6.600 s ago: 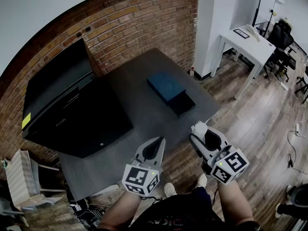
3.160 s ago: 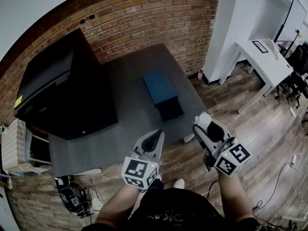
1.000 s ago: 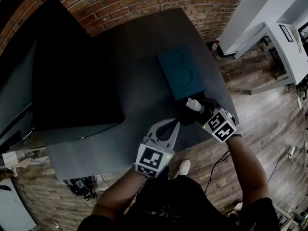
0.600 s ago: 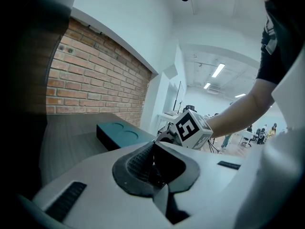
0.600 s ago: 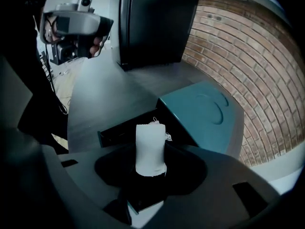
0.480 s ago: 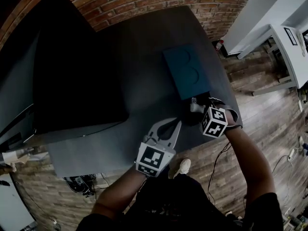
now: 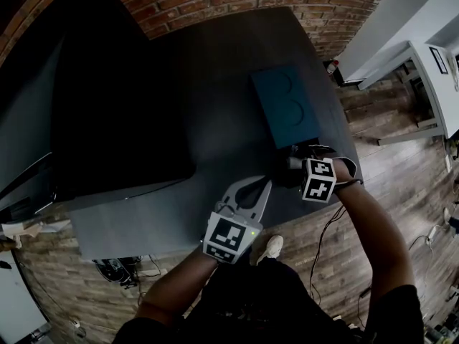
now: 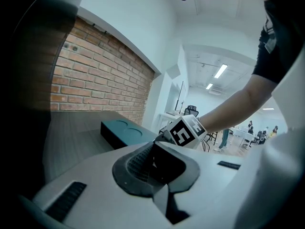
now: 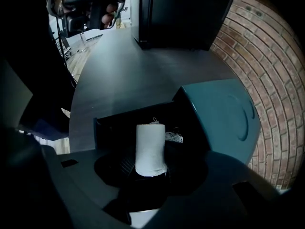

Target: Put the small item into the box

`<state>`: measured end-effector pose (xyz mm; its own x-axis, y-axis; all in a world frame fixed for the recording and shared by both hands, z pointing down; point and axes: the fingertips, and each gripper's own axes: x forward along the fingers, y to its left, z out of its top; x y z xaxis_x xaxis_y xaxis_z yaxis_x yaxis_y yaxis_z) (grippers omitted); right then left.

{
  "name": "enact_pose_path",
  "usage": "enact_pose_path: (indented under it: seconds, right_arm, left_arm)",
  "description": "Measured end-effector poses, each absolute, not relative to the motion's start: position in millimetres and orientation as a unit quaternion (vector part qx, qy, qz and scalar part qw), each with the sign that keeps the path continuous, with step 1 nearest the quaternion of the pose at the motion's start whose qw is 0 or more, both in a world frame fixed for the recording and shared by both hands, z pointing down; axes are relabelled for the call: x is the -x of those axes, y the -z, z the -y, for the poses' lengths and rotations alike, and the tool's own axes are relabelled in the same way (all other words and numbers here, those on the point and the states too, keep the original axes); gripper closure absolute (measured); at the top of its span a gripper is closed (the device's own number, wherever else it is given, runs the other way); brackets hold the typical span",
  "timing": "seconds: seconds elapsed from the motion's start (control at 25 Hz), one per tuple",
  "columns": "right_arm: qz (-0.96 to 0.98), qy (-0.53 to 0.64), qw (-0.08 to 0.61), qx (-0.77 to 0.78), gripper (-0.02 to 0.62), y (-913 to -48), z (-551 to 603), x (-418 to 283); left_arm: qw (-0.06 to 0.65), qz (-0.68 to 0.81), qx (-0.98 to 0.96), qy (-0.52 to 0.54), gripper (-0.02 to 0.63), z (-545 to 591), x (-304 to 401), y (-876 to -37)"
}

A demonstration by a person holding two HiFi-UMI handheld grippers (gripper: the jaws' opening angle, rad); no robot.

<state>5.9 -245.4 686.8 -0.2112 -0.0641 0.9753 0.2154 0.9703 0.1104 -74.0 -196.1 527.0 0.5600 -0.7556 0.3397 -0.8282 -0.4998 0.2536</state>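
Right gripper view: white roll (image 9: 150,142) is clamped in right gripper (image 9: 148,167) at teal box's (image 9: 224,113) open black drawer (image 9: 114,125) | white stringy bit (image 9: 174,137) is seen inside | left gripper (image 8: 153,151) is seen closed up, empty

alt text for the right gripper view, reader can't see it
The right gripper holds a white roll between its jaws, just in front of the open black drawer of a teal box. The box sits on a dark grey table, with a brick wall at right.
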Motion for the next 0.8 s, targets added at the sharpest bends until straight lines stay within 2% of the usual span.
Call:
enact_pose_path:
  seconds: [0.8]
  right_arm:
    - [0.770,0.136,0.622,0.042,0.364,-676,243,-13]
  left_arm:
    - [0.191,0.464,-0.860,-0.094,0.572,182,67,-518]
